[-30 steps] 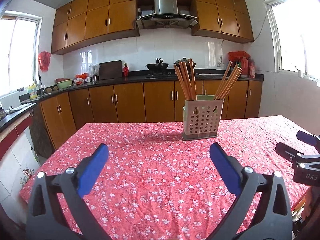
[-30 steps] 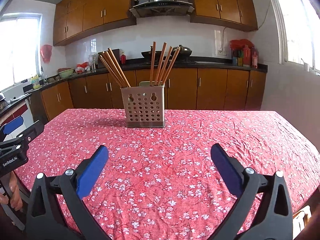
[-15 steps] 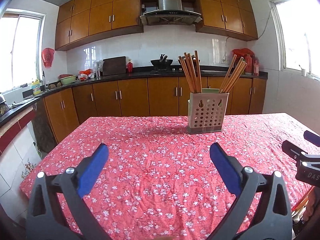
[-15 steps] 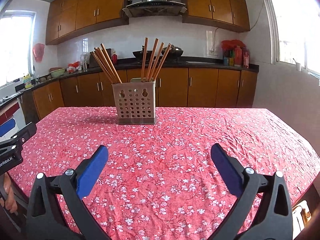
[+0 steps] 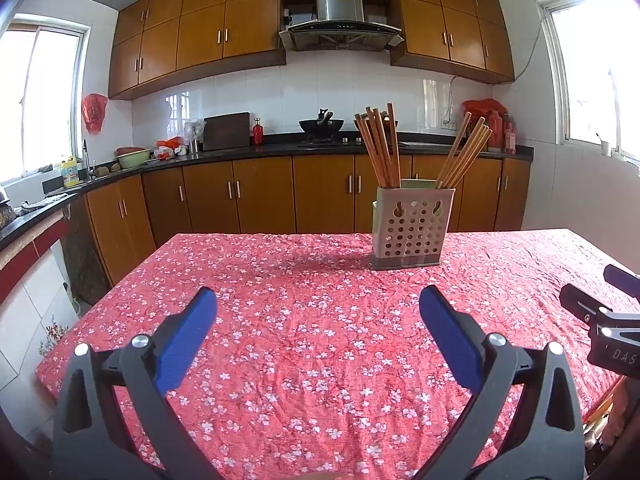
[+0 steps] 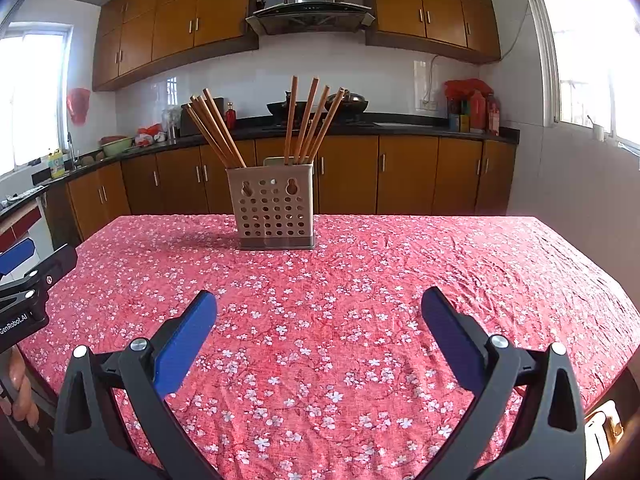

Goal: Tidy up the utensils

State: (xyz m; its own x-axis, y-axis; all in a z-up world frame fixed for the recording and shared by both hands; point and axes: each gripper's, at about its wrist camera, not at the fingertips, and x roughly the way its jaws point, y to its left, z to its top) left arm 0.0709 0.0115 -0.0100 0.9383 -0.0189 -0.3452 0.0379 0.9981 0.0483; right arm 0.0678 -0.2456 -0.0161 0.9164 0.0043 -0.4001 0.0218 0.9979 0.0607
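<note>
Your left gripper (image 5: 318,300) hung spread wide over the near part of the table, its flat blue pads (image 5: 186,336) on black plastic arms gripping nothing. Your right gripper (image 6: 319,302) was spread the same way, also empty.

The utensil holder (image 6: 273,212) stood upright towards the far side of the table, well apart from both grippers. It was a boxy beige plastic caddy, its front wall pierced with rows of round holes and two keyhole slots, on a darker base. Slim wooden chopsticks (image 6: 308,120) stood in it in two bunches, one leaning left, the other fanning right.

A wrinkled red tablecloth (image 6: 360,280) printed with small white blossoms covered the table. Nothing lay between the grippers and the holder. Behind ran orange-brown glossy cabinets (image 5: 264,196) under a dark countertop, with a wok (image 5: 321,123) and a steel range hood (image 5: 340,20) above.

In the right wrist view, fingertips (image 6: 22,396) showed at the left edge, mostly cut off. You could not see inside the holder, so its compartments were hard to tell apart.
</note>
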